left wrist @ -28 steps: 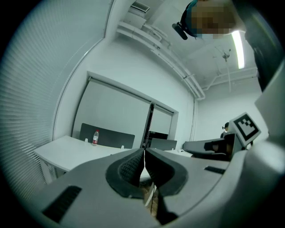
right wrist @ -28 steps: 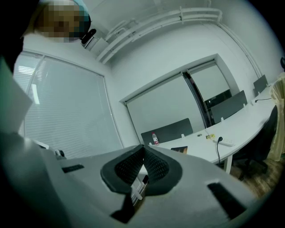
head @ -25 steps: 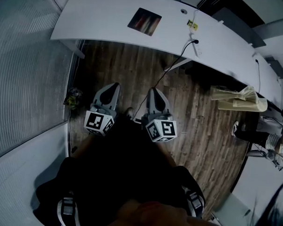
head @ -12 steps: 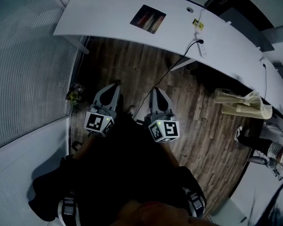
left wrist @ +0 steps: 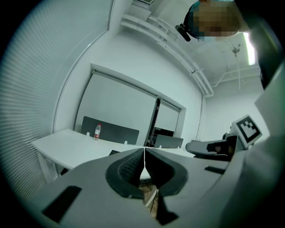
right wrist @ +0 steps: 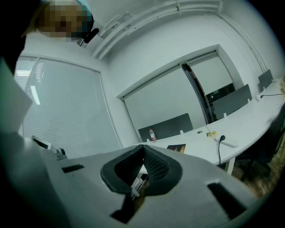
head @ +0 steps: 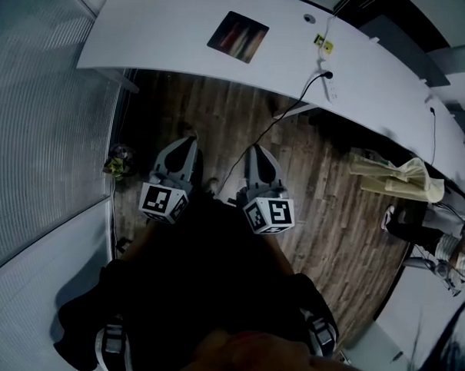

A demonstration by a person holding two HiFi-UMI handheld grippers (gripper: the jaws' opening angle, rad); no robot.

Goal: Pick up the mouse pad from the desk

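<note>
Mouse pad [head: 237, 36] on desk [head: 158, 35], left gripper [head: 189, 141] closed, right gripper [head: 255, 149] closed

Cool, flat light leaves the long white desk [head: 169, 47] bright, while the dark wood-plank floor [head: 212, 118] beneath sits dim. Every view bows at its edges, and both gripper views fade into black corners.

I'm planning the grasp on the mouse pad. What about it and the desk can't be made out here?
Mouse pad print: head view, too small and blurred.
Mouse pad's outline: left gripper view, mostly hidden behind the shut left gripper.
Its thickness: right gripper view, too small.
Bottle label: both gripper views, too small.
Yellow tag: head view, too small to read.
</note>
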